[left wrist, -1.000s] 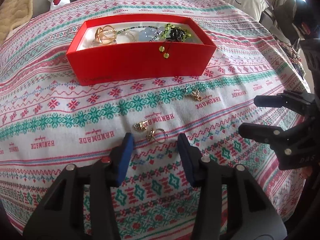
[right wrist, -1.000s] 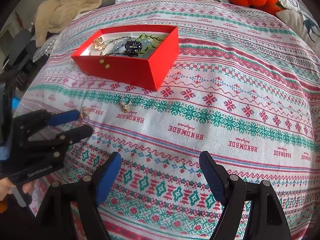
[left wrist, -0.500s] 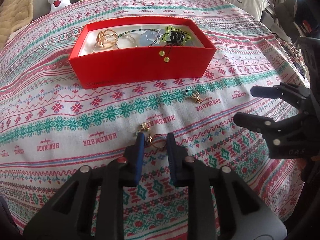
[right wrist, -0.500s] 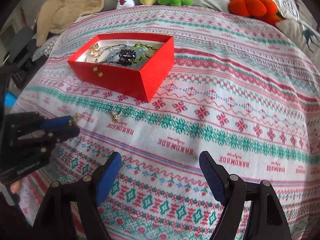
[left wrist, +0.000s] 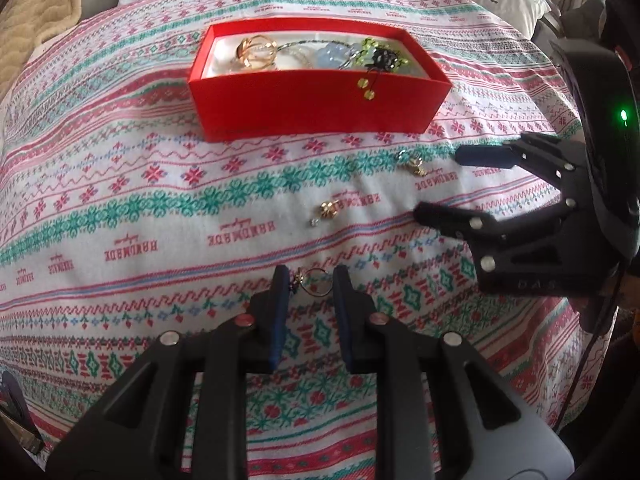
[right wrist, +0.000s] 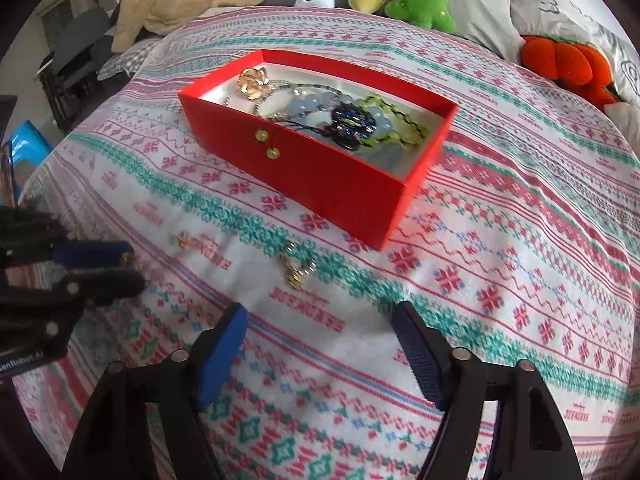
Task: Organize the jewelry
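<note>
Gold ring [left wrist: 316, 280], left gripper [left wrist: 308, 280] angled down (clamped)

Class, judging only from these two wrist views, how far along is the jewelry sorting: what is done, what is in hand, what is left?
Done: several pieces already lie in the red box. In hand: the left gripper is closed on a gold ring. Left: a gold earring and a gold charm lie on the cloth; the right gripper, open, faces the charm.

Bedspread [left wrist: 120, 184]: matt woven cloth. Red box [left wrist: 316, 108]: matt card. Loose ring [left wrist: 316, 282]: shiny gold metal. Left hand-held gripper [left wrist: 308, 292]: matt black plastic, blue rubbery pads [left wrist: 280, 296].
</note>
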`<state>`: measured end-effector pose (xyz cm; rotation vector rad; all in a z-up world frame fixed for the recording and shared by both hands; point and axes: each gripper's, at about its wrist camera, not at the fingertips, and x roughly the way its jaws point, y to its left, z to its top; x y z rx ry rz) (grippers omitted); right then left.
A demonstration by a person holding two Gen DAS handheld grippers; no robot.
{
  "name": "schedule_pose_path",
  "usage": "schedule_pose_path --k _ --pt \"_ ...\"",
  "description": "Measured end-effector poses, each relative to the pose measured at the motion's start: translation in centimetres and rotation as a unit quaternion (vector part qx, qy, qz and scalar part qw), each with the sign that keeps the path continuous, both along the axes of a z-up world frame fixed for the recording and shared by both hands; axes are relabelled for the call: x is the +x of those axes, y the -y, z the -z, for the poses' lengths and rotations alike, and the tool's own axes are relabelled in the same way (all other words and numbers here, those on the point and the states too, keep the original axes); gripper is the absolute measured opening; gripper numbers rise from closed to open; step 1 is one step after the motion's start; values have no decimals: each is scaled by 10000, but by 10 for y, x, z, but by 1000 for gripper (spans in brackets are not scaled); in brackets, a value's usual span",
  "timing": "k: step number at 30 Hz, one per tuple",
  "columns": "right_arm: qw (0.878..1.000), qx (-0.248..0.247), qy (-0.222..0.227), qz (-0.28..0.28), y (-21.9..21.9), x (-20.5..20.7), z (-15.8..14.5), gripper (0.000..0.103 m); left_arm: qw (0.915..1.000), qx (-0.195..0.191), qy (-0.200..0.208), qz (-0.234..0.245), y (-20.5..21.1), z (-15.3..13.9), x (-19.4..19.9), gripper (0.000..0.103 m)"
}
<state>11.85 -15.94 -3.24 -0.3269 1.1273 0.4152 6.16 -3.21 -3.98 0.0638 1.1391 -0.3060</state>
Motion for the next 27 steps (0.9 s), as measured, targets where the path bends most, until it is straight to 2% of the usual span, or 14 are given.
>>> schedule_pose_path --k 4,6,9,16,24,27 --pt "9996 263 -113 56 -7 7 0 58 9999 -78 -61 -70 -12 0 -4 24" --pt "9988 411 -200 200 -8 13 1 57 9999 -113 -74 -97 -16 0 -6 24" --pt "9974 511 -259 439 -7 19 2 50 9997 -175 -107 -118 -24 -1 -10 24" --pt "9973 327 -145 644 -10 21 2 30 9997 -149 -131 -104 -25 -2 -9 24" --pt "9980 249 -100 576 -25 21 5 18 9998 -114 -136 -104 -19 -1 -6 24" --pt "9978 299 -124 582 -22 19 5 17 9998 -115 -128 -115 -19 -1 -5 24"
